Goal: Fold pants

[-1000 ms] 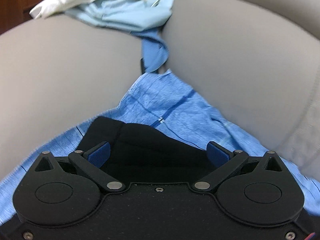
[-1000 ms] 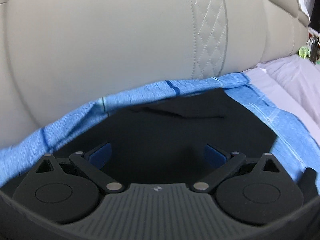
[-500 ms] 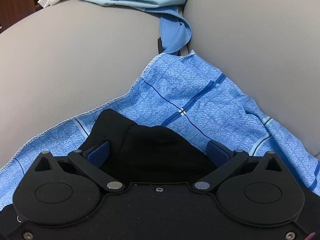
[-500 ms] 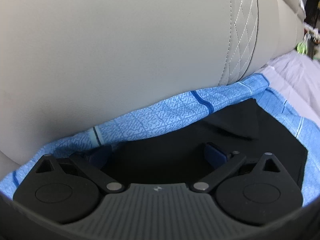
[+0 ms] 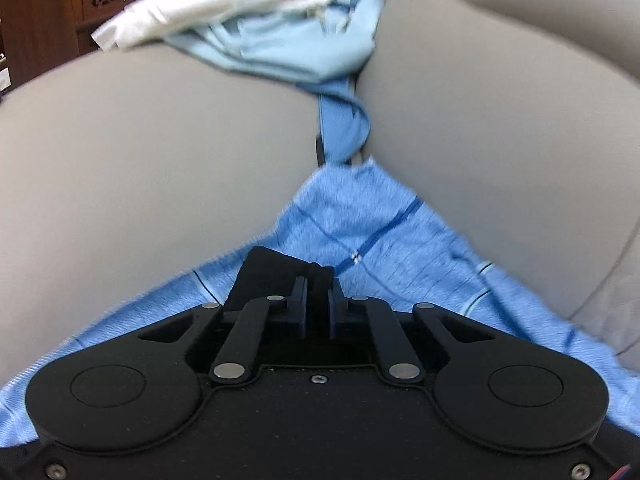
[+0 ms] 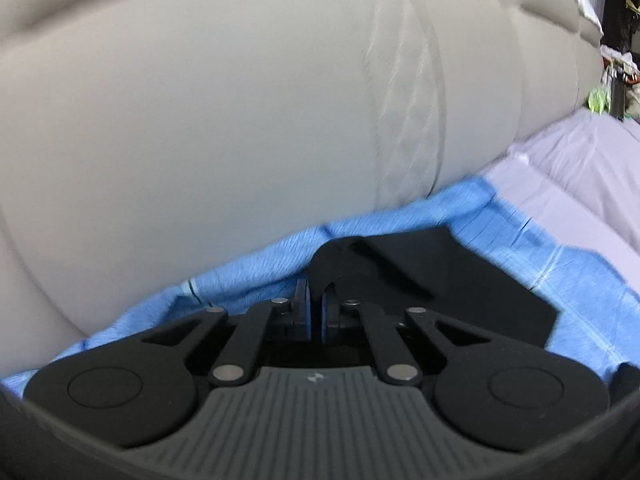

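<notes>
The black pants (image 5: pixel 272 276) lie on a blue checked cloth (image 5: pixel 372 232) spread over a grey sofa. My left gripper (image 5: pixel 317 308) is shut on an edge of the black pants, a fold of fabric pinched between its blue pads. In the right wrist view the black pants (image 6: pixel 460 280) lie flat on the blue cloth (image 6: pixel 260 268). My right gripper (image 6: pixel 315 312) is shut on another edge of the pants, with a fold of black fabric rising between its jaws.
The grey sofa seat cushions (image 5: pixel 160 152) and backrest (image 6: pixel 240 120) surround the cloth. A light blue garment (image 5: pixel 296 48) and a white cloth (image 5: pixel 208 4) lie at the far end. A lilac sheet (image 6: pixel 580 184) lies to the right.
Both grippers have gone from open to shut, each pinching an edge of the black pants. Both views are blurred with motion.
</notes>
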